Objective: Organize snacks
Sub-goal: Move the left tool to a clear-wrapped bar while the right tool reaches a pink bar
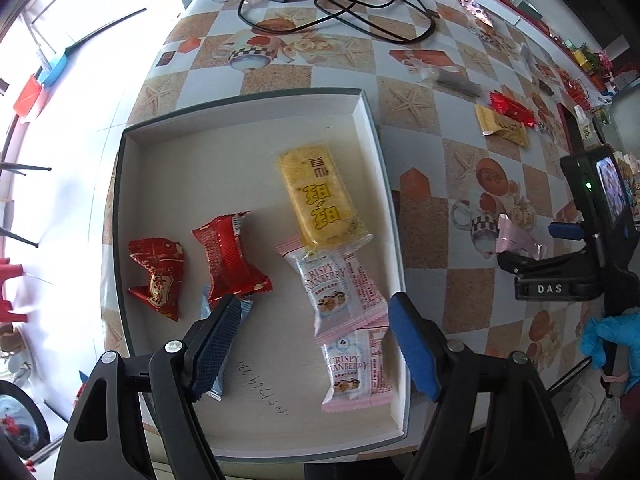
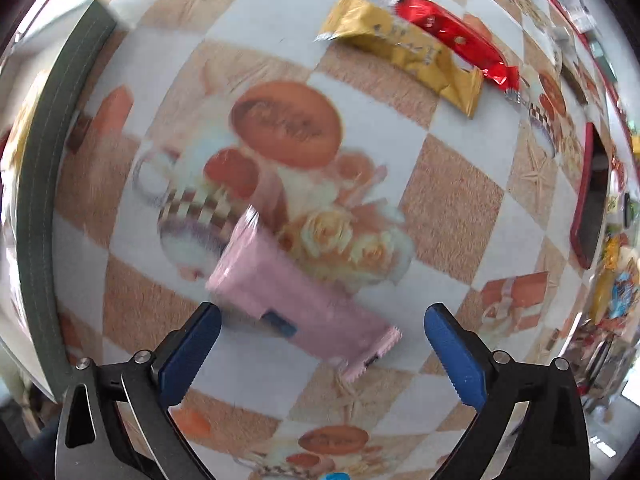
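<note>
Hovering low in the frame, the left gripper (image 1: 316,340) stands spread above the shallow white cardboard box (image 1: 248,120) holding wrapped snacks, while the right gripper (image 2: 322,344), jaws apart and empty, frames a pink foil snack packet (image 2: 296,296) on the checkered tablecloth (image 2: 452,200).

Left wrist view looks down into the box (image 1: 372,120); right views tablecloth close; both share the pink packet (image 1: 516,238).

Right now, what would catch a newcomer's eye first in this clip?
The white box on the patterned table, holding snacks: a yellow packet, two red packets and two pink cranberry packets. To its right, a pink packet lies on the tablecloth before the open right gripper.
</note>
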`<state>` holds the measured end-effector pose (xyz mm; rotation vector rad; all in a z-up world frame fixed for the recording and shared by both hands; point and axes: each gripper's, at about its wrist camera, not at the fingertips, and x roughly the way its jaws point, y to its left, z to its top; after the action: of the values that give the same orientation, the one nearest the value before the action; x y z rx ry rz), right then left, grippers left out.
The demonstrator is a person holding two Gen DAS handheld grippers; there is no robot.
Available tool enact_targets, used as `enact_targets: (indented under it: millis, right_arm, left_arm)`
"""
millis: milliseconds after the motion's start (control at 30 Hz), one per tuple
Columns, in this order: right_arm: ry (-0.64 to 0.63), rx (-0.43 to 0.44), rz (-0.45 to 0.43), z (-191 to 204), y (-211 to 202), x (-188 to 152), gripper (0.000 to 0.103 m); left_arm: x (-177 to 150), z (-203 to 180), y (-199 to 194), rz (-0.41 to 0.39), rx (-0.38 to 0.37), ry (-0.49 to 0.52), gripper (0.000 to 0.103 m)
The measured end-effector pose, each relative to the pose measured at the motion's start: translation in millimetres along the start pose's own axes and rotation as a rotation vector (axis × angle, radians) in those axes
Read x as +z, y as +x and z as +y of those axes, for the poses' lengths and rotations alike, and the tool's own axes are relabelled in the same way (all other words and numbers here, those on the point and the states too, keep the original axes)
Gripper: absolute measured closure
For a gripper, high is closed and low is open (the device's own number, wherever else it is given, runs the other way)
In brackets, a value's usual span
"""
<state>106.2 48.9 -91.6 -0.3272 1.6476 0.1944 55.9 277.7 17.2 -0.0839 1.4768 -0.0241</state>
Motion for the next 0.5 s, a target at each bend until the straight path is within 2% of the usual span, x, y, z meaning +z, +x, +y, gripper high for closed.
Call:
enact_targets:
  millis: [200, 333, 400, 500]
  right_arm:
    - [0.256, 0.080, 0.002, -66.5, 8.8, -2.8, 0.001]
    - [0.426, 0.135, 0.028, -120.0, 20.5, -27.2, 0.001]
    - [0.460, 0.146, 0.036, -134.6, 24.3, -38.6, 0.001]
    - [0.431, 0.141, 0.021, -143.7, 27.0, -46.0, 0.001]
  left_arm:
    - [16.3, -33.0, -5.9, -0.012, 0.008, 0.082, 0.024]
    - [33.8, -62.4, -5.1, -0.021, 0.017, 0.162, 0.024]
    - [45.6, -76.5, -3.1, -0.021, 0.014, 0.196, 0.024]
    - [72.8, -104.5, 4.9, -0.027, 0.033, 0.272, 0.023]
